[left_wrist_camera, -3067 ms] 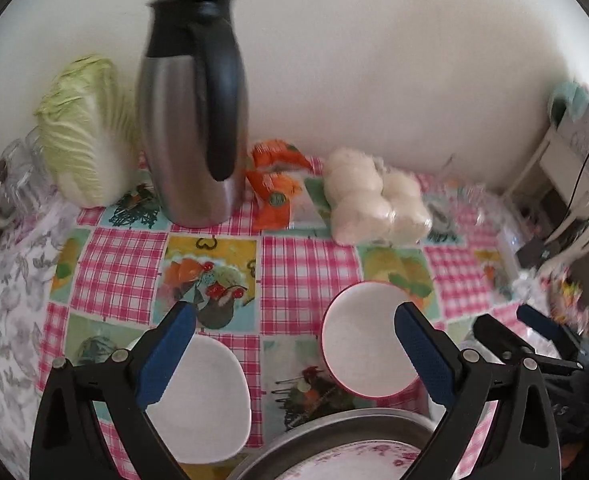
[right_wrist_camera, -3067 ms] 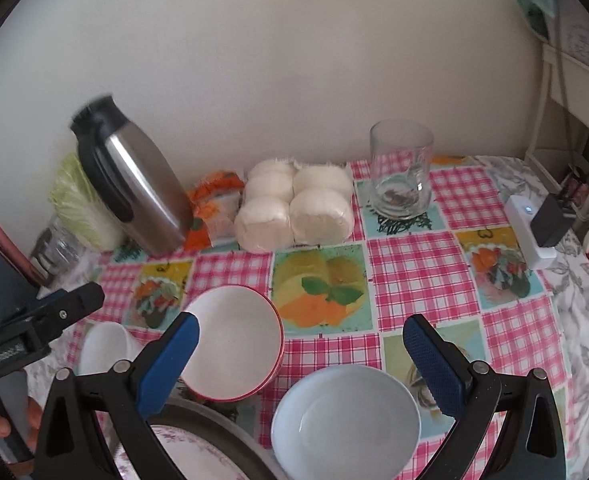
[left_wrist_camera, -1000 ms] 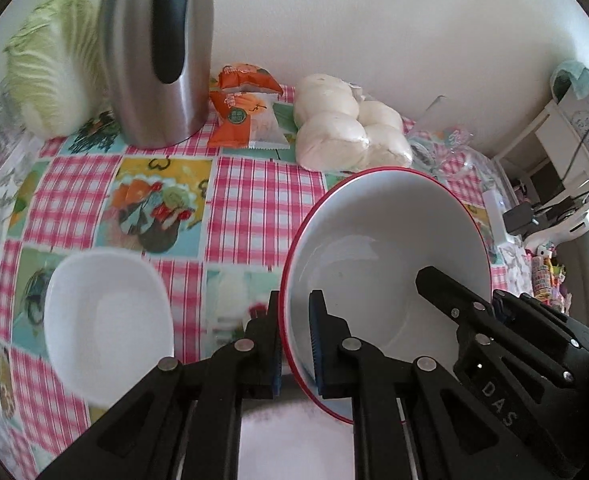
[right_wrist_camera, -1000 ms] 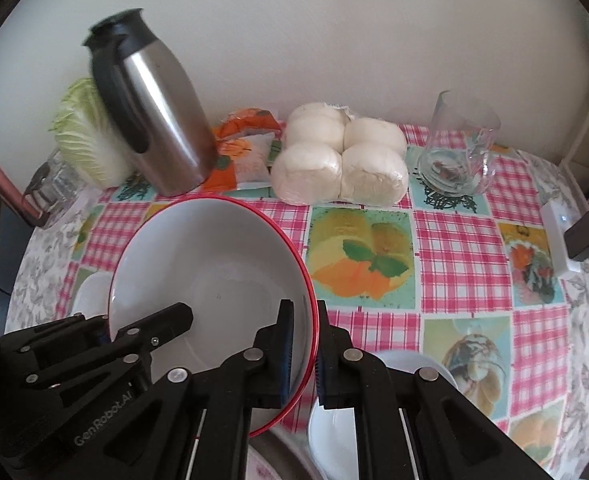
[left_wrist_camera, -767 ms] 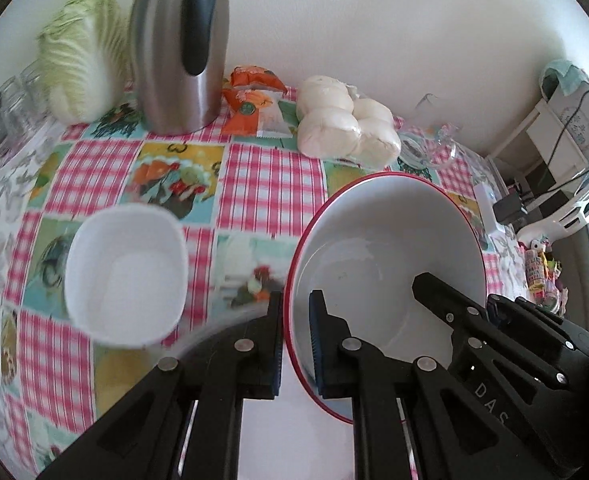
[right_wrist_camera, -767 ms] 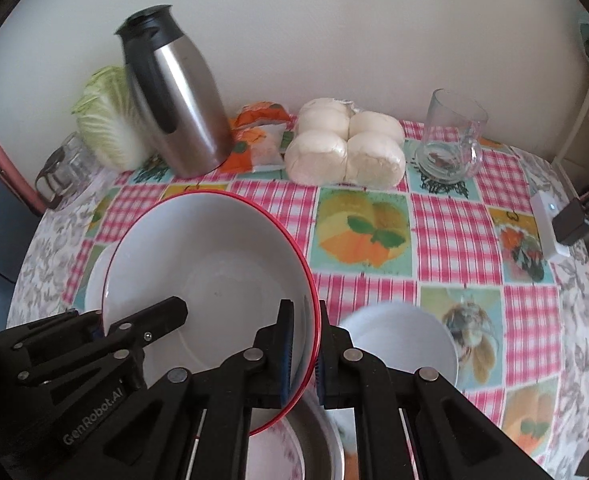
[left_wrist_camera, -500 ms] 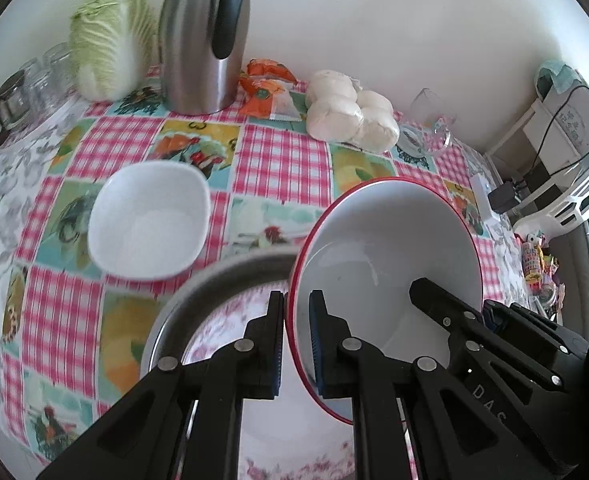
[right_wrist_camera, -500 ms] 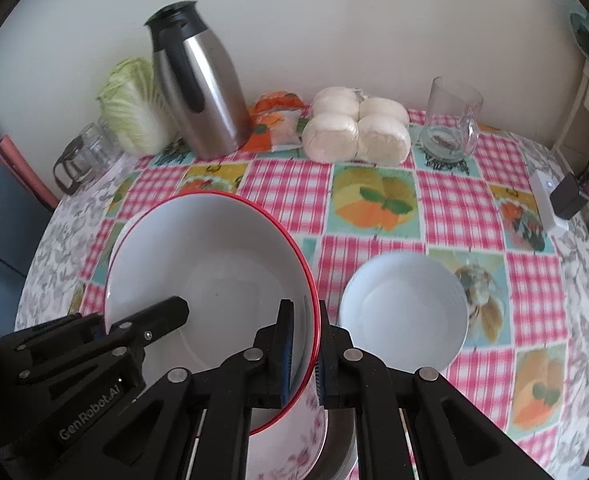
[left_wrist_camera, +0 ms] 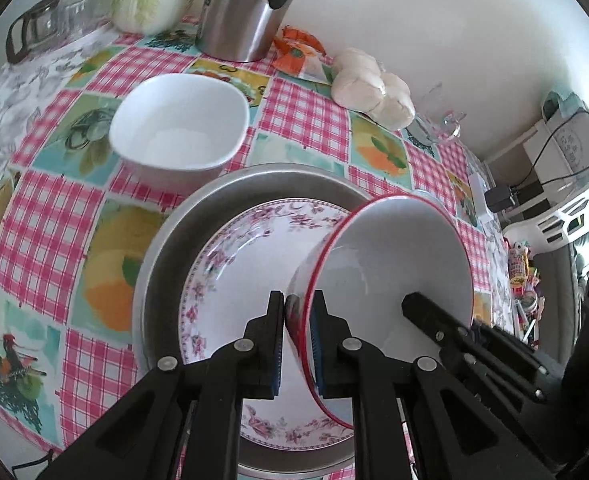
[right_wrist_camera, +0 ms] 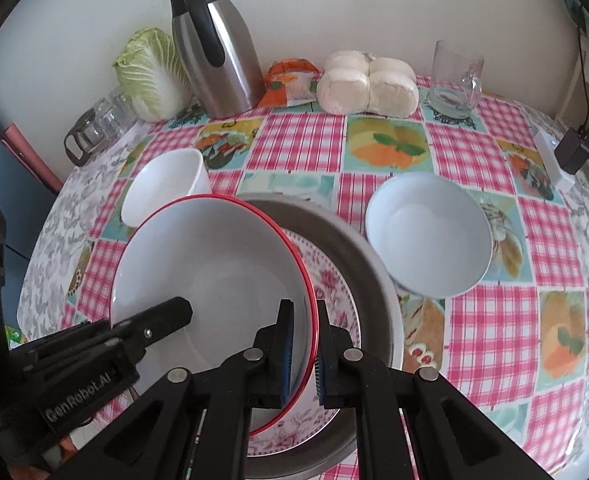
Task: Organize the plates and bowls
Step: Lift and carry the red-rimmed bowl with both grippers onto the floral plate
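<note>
A white bowl with a red rim (left_wrist_camera: 390, 256) (right_wrist_camera: 214, 264) hangs tilted over a floral plate (left_wrist_camera: 254, 248) (right_wrist_camera: 330, 280), which lies in a grey metal dish (left_wrist_camera: 214, 196) (right_wrist_camera: 358, 252). My left gripper (left_wrist_camera: 297, 296) is shut on the bowl's left rim. On the opposite rim my right gripper (right_wrist_camera: 304, 304) is shut too. A square white bowl (left_wrist_camera: 178, 124) (right_wrist_camera: 166, 184) sits beyond the dish to the left. A round white bowl (right_wrist_camera: 428, 232) rests right of the dish.
Along the wall stand a steel thermos (right_wrist_camera: 214, 52), a cabbage (right_wrist_camera: 150, 72), orange packets (right_wrist_camera: 290, 80), wrapped buns (right_wrist_camera: 368, 80) and a glass mug (right_wrist_camera: 456, 76). Glass jars (right_wrist_camera: 94, 128) sit at the far left. The checked tablecloth (right_wrist_camera: 514, 320) drops off at the near edge.
Both grippers, open around the bowl on the table three seconds ago, now grip it. Over the last second they carried it back toward the near side, over the floral plate.
</note>
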